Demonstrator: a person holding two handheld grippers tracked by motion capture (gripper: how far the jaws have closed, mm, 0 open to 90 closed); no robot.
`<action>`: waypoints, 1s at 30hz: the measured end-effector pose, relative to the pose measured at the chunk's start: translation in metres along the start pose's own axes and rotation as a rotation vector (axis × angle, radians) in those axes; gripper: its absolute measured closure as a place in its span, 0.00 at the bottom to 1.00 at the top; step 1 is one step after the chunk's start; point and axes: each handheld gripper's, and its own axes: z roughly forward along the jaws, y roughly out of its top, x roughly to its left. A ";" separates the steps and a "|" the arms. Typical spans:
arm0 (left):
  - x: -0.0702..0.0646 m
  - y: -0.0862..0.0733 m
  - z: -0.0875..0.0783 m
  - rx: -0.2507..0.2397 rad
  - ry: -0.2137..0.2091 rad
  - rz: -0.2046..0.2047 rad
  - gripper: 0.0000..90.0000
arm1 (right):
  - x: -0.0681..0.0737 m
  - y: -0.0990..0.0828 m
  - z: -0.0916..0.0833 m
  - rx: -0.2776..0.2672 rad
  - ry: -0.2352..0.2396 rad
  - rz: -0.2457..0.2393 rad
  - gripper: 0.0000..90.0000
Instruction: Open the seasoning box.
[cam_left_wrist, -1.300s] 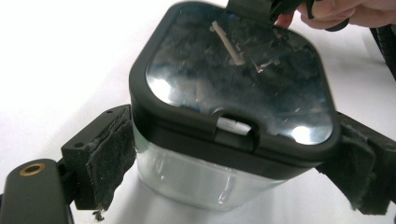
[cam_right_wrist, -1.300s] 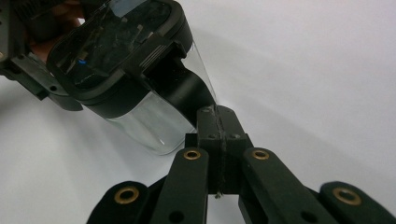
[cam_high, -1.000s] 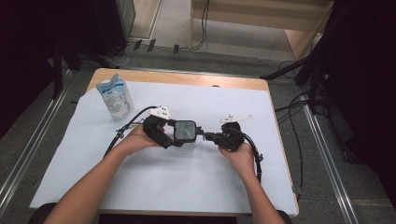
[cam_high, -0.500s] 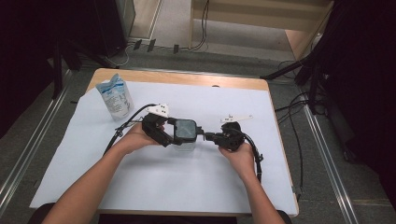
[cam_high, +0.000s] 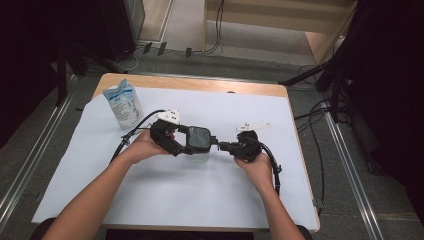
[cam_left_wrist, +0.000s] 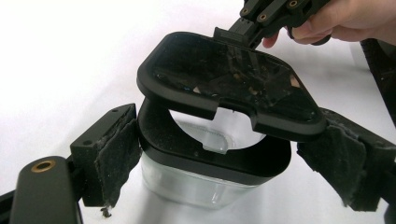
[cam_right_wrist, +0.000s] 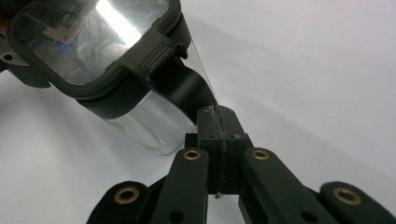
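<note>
A clear container (cam_high: 198, 157) with a black rim (cam_left_wrist: 210, 161) stands on the white sheet in the middle of the table. My left gripper (cam_high: 189, 146) comes in from the left, and its worn foam pads (cam_left_wrist: 116, 154) press on the rim from both sides (cam_left_wrist: 219, 158). The black lid (cam_left_wrist: 233, 84) with its glossy window is tilted up over the opening, raised at the near side in the left gripper view. My right gripper (cam_high: 221, 146) reaches in from the right. Its jaws (cam_right_wrist: 217, 116) are shut on a black tab (cam_right_wrist: 187, 91) at the lid's edge.
A blue and white pouch (cam_high: 122, 104) stands upright at the table's back left. The white sheet (cam_high: 240, 200) covers most of the wooden table (cam_high: 200, 84). Cables trail from both grippers, one looping off the right edge (cam_high: 275, 170). Dark stands and floor cables surround the table.
</note>
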 end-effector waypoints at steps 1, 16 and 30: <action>0.000 0.001 -0.001 0.006 0.000 0.004 0.15 | 0.000 0.000 0.000 0.000 0.002 0.001 1.00; 0.000 0.005 -0.016 -0.024 0.008 -0.003 0.26 | -0.001 0.001 0.000 0.001 0.006 0.003 1.00; -0.004 0.014 -0.027 -0.032 -0.040 -0.028 0.73 | -0.001 0.002 0.000 0.001 0.012 0.005 1.00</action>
